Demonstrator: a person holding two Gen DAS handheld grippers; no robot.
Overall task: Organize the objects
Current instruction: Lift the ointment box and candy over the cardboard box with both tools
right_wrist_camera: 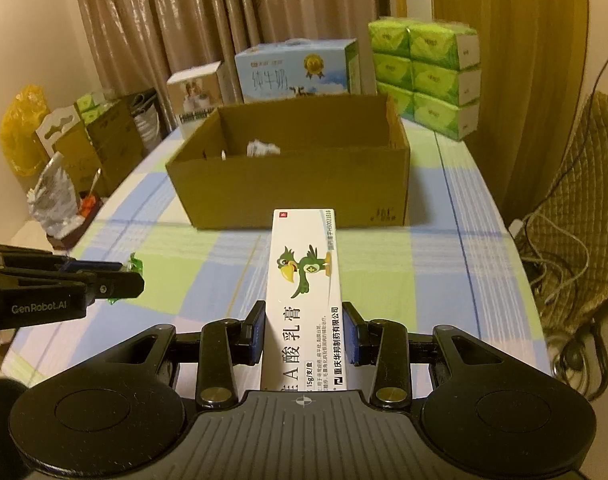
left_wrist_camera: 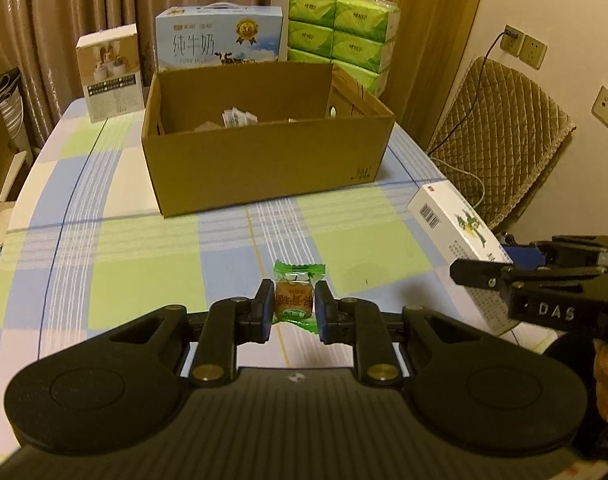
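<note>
Left gripper (left_wrist_camera: 293, 312): clamped on a green-wrapped candy (left_wrist_camera: 295, 298), pads pressing both sides of it, the wrapper's frilled ends sticking out above and below.
Right gripper (right_wrist_camera: 304, 334): clenched on a long white ointment box (right_wrist_camera: 304, 280) with a green parrot on it; the box juts forward past the fingertips toward the carton.
Where the goods are: both items up off the checked tablecloth (left_wrist_camera: 104, 248), each in its own grip, short of the cardboard carton (left_wrist_camera: 264, 168).
Step in hand: looks like the carry, two pick-ups done and both headed for the open carton.
Next move, my call: bring each gripper over the carton's near rim, then let go; the long box needs to clear that front wall before it tips in.
Carton contents: a few small white packets (left_wrist_camera: 239, 116) on the floor; exact number I cannot tell.
Count, held: one candy, one ointment box.
Count, far end: one milk case (left_wrist_camera: 220, 38), one small white box (left_wrist_camera: 110, 74) to its left, a stack of green tissue packs (right_wrist_camera: 428, 76) with eight faces showing from the right wrist.
</note>
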